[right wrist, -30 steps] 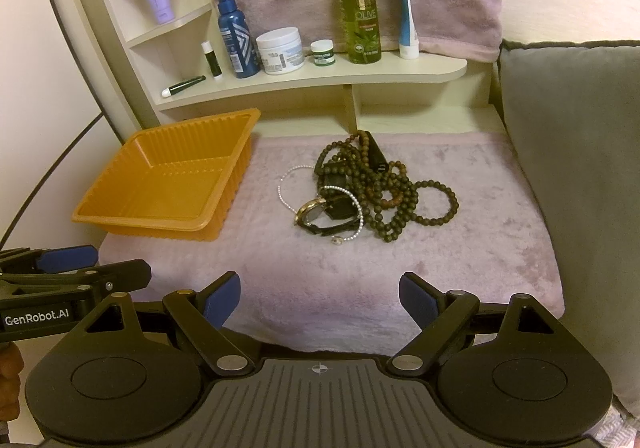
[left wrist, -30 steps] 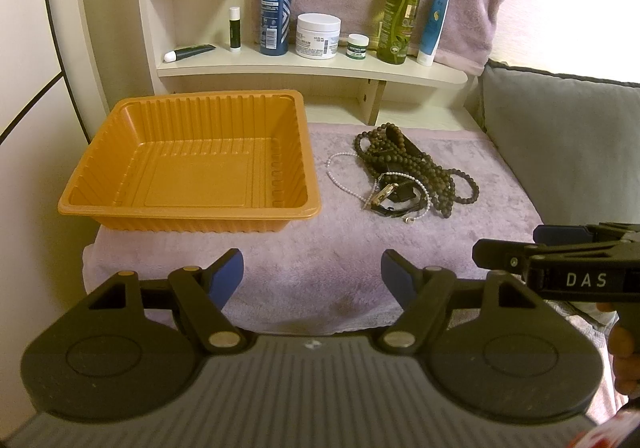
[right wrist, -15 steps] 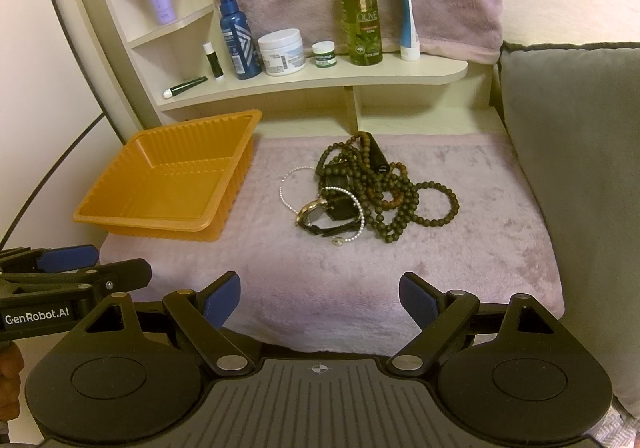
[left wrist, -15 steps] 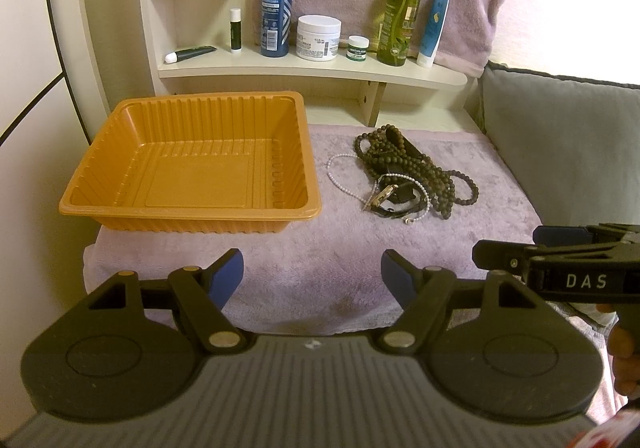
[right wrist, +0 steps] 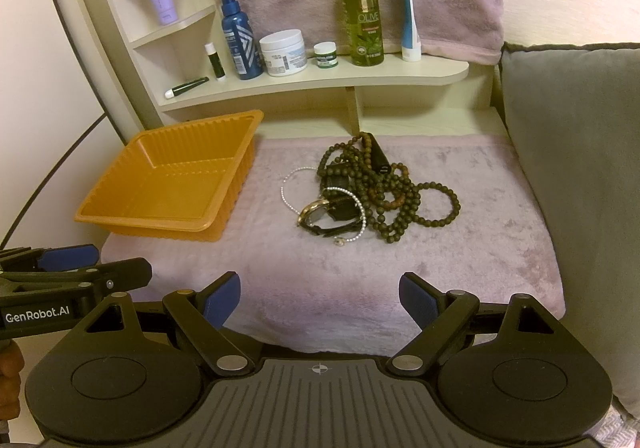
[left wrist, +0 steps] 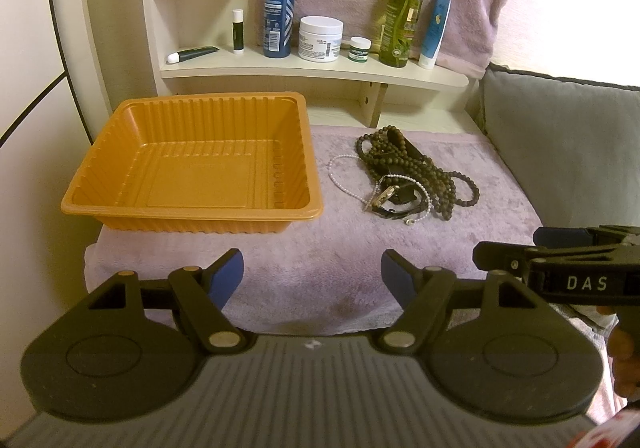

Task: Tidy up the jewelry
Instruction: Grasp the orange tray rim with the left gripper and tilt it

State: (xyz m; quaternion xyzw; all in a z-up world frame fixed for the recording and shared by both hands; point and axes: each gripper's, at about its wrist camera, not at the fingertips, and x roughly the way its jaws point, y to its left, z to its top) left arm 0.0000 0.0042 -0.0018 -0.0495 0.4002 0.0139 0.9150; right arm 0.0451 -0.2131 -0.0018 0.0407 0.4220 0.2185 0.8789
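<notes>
Left gripper (left wrist: 312, 274) and right gripper (right wrist: 320, 296) both wide open, empty — hovering short of towel (right wrist: 500, 216). Jewelry pile (right wrist: 372, 196) tangled mid-towel, just beside empty orange tray (left wrist: 192, 176) — probably drop target.

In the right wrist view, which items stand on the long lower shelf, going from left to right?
Dark tube lying flat → lip balm stick → blue spray bottle → white jar → small green jar → olive spray bottle → blue-white tube.
</notes>
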